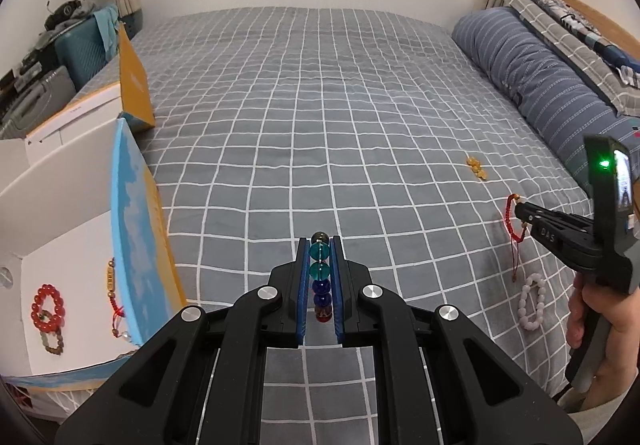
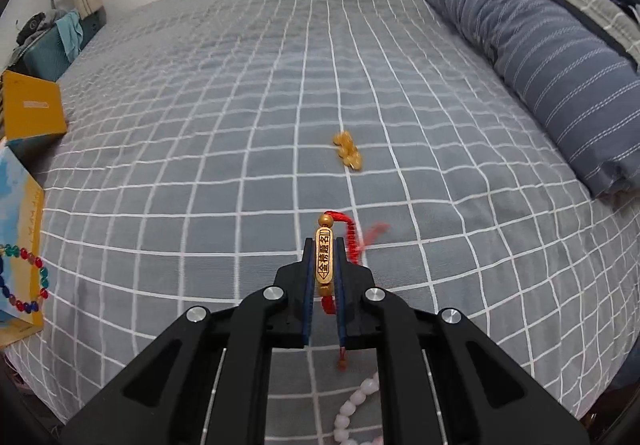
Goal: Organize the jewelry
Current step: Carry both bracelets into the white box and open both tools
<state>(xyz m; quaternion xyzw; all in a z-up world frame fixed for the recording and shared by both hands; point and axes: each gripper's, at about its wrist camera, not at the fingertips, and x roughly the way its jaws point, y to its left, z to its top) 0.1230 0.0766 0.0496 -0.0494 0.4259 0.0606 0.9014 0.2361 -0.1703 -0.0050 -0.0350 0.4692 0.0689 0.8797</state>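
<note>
My left gripper (image 1: 320, 242) is shut on a bracelet of glass beads (image 1: 320, 275) in teal, blue and red, held above the checked bedspread. My right gripper (image 2: 324, 242) is shut on the gold plate (image 2: 323, 259) of a red cord bracelet, whose cord (image 2: 351, 233) hangs down beside the fingers. The left wrist view shows that gripper (image 1: 520, 211) at the right with the red cord (image 1: 514, 229) dangling. A pink bead bracelet (image 1: 532, 301) lies below it, also seen as pink beads (image 2: 356, 403). Yellow beads (image 2: 348, 151) lie further up the bed.
An open white box (image 1: 72, 245) with a blue and yellow flap stands at the left edge of the bed. It holds a red bead bracelet (image 1: 48, 305), a brown one (image 1: 52, 341) and a gold-plate cord bracelet (image 1: 111, 281). A rolled blue quilt (image 1: 536, 77) lines the right.
</note>
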